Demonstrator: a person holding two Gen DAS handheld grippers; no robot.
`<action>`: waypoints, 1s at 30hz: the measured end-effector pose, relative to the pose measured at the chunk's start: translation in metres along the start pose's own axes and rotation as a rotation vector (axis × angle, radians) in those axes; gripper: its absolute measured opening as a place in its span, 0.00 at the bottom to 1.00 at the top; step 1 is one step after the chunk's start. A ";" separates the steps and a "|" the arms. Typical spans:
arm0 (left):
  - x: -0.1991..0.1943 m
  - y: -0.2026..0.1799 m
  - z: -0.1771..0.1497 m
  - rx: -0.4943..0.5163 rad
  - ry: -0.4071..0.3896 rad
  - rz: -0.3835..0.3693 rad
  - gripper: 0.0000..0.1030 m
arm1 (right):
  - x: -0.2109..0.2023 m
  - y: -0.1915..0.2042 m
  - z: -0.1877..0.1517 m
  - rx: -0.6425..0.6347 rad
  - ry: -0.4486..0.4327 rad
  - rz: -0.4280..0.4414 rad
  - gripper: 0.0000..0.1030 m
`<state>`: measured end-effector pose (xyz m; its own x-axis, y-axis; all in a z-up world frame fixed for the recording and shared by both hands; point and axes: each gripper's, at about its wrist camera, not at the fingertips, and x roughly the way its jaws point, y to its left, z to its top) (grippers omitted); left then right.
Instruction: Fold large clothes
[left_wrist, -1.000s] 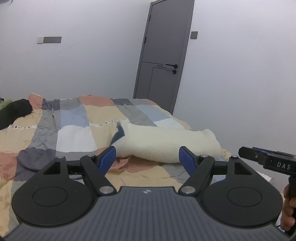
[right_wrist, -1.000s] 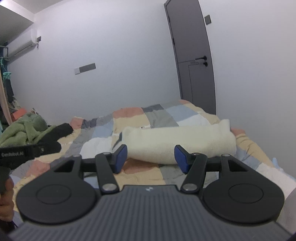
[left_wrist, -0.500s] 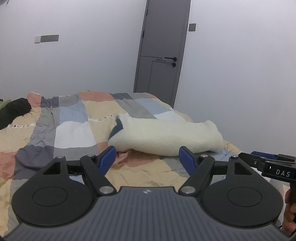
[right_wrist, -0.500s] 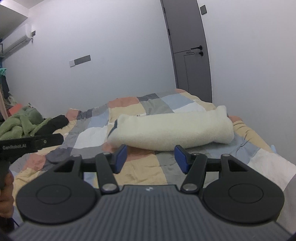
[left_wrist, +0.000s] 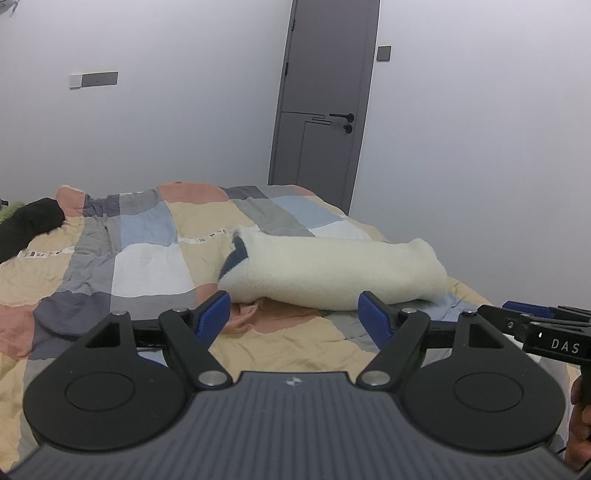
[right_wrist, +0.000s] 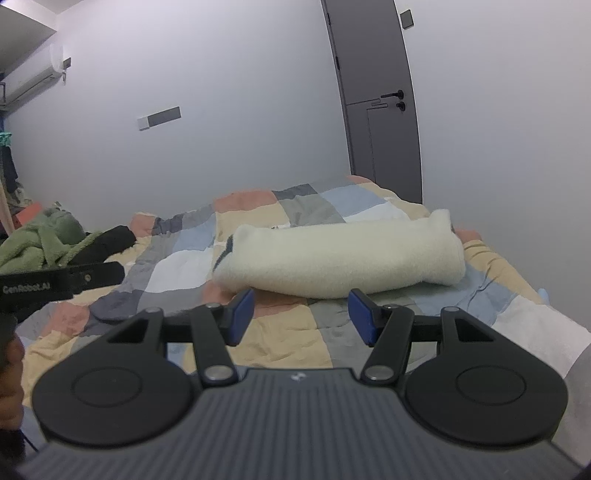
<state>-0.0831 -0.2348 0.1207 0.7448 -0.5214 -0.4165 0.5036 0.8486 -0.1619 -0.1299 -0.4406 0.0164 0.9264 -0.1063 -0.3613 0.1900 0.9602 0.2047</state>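
Note:
A cream fleece garment (left_wrist: 332, 269) (right_wrist: 340, 258) lies folded into a long bundle across the patchwork bed, a dark blue lining showing at its left end. My left gripper (left_wrist: 295, 308) hovers in front of the bundle, short of it, jaws open with nothing between them. My right gripper (right_wrist: 301, 306) also stands open and empty, a little short of the bundle's near edge. The right gripper's tip (left_wrist: 532, 323) shows at the right edge of the left wrist view. The left gripper's side (right_wrist: 59, 280) shows at the left of the right wrist view.
The patchwork quilt (left_wrist: 147, 266) covers the bed. A black garment (left_wrist: 29, 225) and a green fleece (right_wrist: 40, 240) lie at the far left. A grey door (left_wrist: 325, 99) stands behind the bed, with white walls around it. The bed's right edge (right_wrist: 535, 317) runs near the wall.
Both views have shifted slightly, and the bundle now sits a bit higher and clearer of the fingertips. Both grippers stay open as before. The bundle itself has not moved.

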 end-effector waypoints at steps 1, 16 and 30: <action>0.000 0.000 0.000 0.000 -0.001 0.001 0.78 | -0.001 0.001 0.000 -0.001 -0.002 0.001 0.58; -0.009 0.004 0.001 -0.008 -0.017 -0.011 0.82 | -0.003 0.003 0.003 -0.005 -0.009 -0.016 0.58; -0.010 0.001 0.004 -0.003 -0.013 0.009 0.98 | -0.005 0.007 0.002 -0.011 -0.006 -0.032 0.58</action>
<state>-0.0886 -0.2288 0.1283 0.7549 -0.5150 -0.4062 0.4957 0.8535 -0.1608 -0.1326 -0.4342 0.0218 0.9218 -0.1386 -0.3621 0.2163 0.9589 0.1834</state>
